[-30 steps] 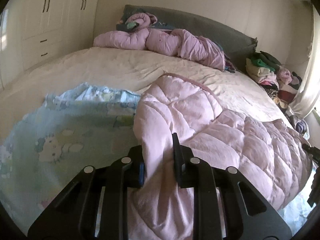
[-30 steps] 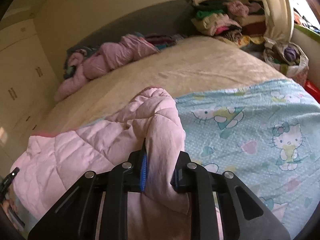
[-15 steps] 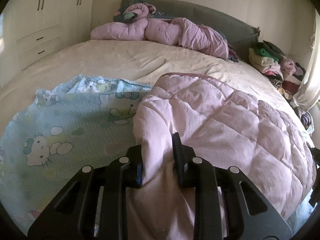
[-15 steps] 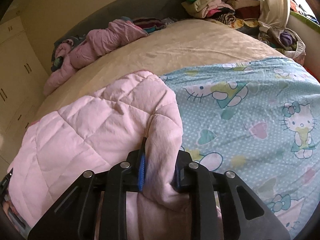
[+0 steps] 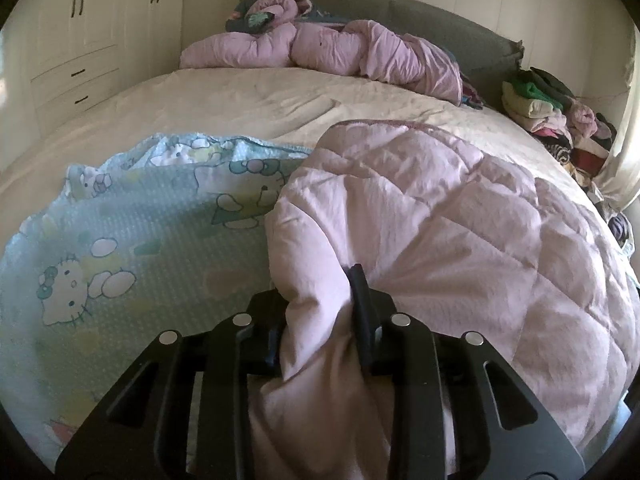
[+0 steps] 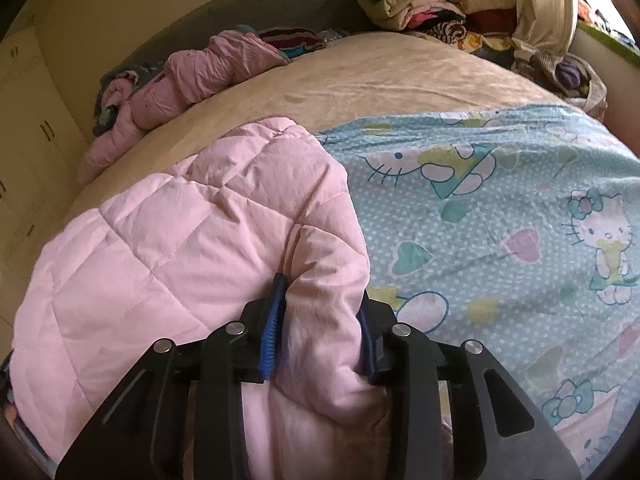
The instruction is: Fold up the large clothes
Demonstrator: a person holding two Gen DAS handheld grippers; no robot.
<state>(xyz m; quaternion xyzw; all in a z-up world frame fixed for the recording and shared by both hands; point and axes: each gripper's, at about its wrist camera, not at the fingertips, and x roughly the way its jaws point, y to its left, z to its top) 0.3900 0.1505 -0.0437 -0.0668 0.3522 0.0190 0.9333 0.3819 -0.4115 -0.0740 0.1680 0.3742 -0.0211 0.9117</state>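
Lowered since the earlier frame, the pink quilt (image 5: 420,220) rests on the bed (image 5: 280,96); both my fingers (image 5: 362,300) (image 6: 272,320) are opening, its folded edge between them.

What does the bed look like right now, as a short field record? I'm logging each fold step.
surface: bed, cream cover
item: pink quilt, lying on the cartoon sheet
left tool: quilt edge between its jaws, jaws opening
right tool: quilt edge between its jaws, jaws opening
headboard end: bunched pink bedding
bedside: pile of clothes
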